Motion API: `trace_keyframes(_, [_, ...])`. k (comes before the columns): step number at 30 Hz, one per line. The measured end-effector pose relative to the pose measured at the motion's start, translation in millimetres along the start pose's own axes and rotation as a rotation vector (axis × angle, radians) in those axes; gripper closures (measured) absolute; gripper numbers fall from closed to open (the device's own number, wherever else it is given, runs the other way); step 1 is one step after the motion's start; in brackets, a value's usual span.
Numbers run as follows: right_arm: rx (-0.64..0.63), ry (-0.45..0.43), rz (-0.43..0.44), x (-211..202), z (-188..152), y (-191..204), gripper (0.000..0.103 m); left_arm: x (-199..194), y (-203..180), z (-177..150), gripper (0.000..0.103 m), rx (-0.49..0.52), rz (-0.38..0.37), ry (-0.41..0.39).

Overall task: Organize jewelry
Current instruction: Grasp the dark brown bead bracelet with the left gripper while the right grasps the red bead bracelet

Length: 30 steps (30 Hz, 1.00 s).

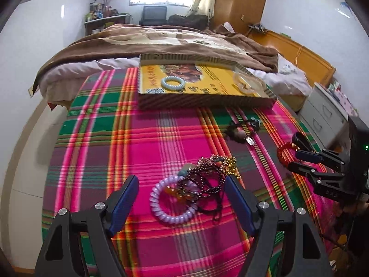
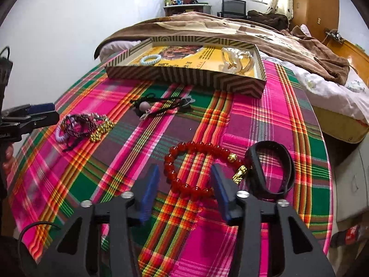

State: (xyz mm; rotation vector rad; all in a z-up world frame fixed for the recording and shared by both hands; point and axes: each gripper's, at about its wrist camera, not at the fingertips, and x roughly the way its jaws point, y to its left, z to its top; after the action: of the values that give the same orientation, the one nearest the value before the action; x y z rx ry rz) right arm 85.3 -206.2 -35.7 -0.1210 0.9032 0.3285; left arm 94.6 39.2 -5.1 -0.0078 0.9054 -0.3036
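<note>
On the plaid cloth, my left gripper stands open astride a tangled pile: a lilac spiral bracelet, dark bead strands and a gold chain. My right gripper is open around the near arc of a red bead bracelet with gold charms; a gap shows at the left pad. A black band lies just right of it. The striped tray at the back holds a pale blue bracelet and clear bangles.
A black cord with a pendant lies between the tray and the piles. Behind the tray is a bed with a brown blanket. A grey drawer cabinet stands past the table's right edge.
</note>
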Motion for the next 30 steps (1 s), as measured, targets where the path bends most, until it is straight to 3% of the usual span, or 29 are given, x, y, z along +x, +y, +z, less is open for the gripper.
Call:
trace_keyframes(11, [0.007, -0.002, -0.02, 2, -1, -3, 0.079, 16, -15, 1, 0.027, 0.016, 0.035, 0.019])
trace_keyframes(14, [0.017, -0.003, -0.026, 2, -1, -5, 0.087, 20, -17, 0, 0.035, 0.026, 0.048, 0.028])
trace_keyframes(22, [0.027, -0.005, -0.018, 2, -1, -7, 0.087, 30, -25, -2, 0.049, 0.063, 0.114, 0.057])
trace_keyframes(24, [0.028, -0.006, -0.016, 2, -1, -7, 0.087, 32, -27, -1, 0.06, 0.072, 0.141, 0.057])
trace_keyframes(30, [0.035, -0.007, -0.008, 3, 0, -7, 0.087, 33, -29, 0, 0.08, 0.098, 0.179, 0.062])
